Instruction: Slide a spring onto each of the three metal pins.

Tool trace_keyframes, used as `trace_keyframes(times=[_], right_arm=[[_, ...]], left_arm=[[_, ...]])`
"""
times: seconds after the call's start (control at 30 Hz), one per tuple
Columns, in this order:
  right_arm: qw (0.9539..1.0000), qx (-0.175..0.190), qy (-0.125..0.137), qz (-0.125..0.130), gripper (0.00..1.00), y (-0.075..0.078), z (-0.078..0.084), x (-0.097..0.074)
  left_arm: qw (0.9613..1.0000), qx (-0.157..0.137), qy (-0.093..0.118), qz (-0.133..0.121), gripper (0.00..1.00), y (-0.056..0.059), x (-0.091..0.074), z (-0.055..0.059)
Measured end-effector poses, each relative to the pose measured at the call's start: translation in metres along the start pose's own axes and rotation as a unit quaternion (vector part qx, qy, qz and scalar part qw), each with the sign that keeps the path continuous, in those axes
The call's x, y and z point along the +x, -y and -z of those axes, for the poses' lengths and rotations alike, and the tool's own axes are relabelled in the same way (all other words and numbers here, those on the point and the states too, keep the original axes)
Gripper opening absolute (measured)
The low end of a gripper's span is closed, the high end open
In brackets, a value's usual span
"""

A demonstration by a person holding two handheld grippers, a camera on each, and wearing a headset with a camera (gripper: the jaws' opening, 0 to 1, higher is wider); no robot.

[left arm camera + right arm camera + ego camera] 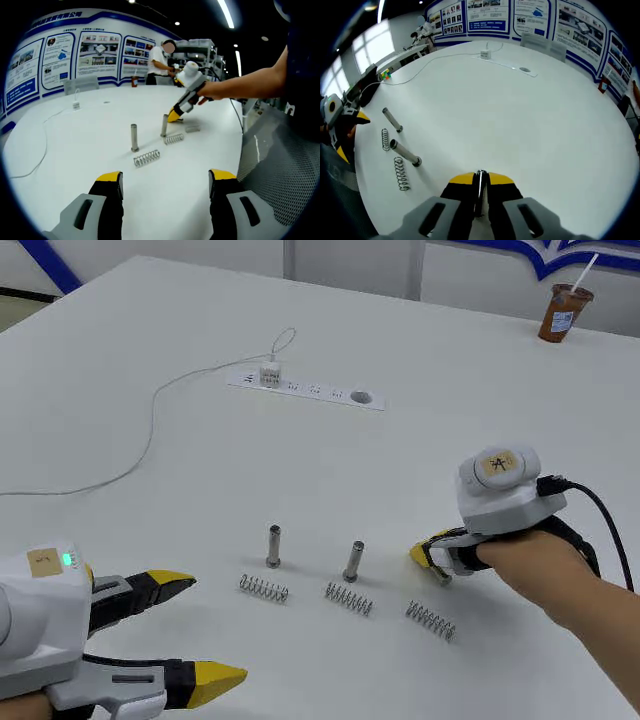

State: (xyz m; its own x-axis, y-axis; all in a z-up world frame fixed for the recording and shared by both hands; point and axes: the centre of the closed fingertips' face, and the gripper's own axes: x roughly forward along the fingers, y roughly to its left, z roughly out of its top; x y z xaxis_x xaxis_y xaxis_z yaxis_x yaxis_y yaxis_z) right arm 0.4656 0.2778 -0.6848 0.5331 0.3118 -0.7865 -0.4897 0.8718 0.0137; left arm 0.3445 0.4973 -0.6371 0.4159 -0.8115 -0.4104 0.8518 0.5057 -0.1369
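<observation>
Two metal pins stand upright on the white table, one at the left [273, 545] and one in the middle [353, 560]. In front of them lie three springs: left [263, 587], middle [348, 598] and right [430, 620]. My right gripper [432, 558] is down at the table just right of the middle pin, shut on a third pin [440, 575]; this pin shows as a thin metal piece [480, 187] between the shut jaws. My left gripper [215, 628] hovers open at the near left, pointing at the left pin [134, 137] and the left spring [146, 158].
A white power strip [305, 390] with a plugged-in charger and a trailing cable [150, 430] lies farther back. An iced drink cup [563, 312] stands at the far right corner. A person [159, 62] stands beyond the table.
</observation>
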Motion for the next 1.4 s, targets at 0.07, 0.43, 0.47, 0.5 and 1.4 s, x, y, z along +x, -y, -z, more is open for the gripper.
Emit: trace_keyframes(times=[0.07, 0.43, 0.47, 0.5, 1.4], right_arm=[[1.0, -0.001, -0.001, 0.0, 0.09, -0.001, 0.0, 0.0], [0.9999, -0.002, 0.002, 0.01, 0.09, -0.003, 0.0, -0.004], [0.9999, -0.002, 0.005, 0.01, 0.09, -0.003, -0.002, -0.005], [0.9999, 0.0, 0.007, 0.009, 0.09, -0.003, -0.003, -0.007], [0.9982, -0.016, 0.057, 0.009, 0.09, -0.018, -0.011, -0.053]], left_arm=[[1.0, 0.0, -0.001, 0.0, 0.71, 0.0, 0.0, 0.001], [1.0, 0.002, -0.001, 0.0, 0.7, -0.001, 0.001, -0.001], [1.0, 0.001, -0.001, 0.0, 0.7, -0.001, 0.001, -0.002], [1.0, 0.002, -0.001, 0.0, 0.7, -0.001, 0.001, -0.002], [0.9998, 0.02, -0.002, 0.005, 0.69, 0.007, -0.001, -0.01]])
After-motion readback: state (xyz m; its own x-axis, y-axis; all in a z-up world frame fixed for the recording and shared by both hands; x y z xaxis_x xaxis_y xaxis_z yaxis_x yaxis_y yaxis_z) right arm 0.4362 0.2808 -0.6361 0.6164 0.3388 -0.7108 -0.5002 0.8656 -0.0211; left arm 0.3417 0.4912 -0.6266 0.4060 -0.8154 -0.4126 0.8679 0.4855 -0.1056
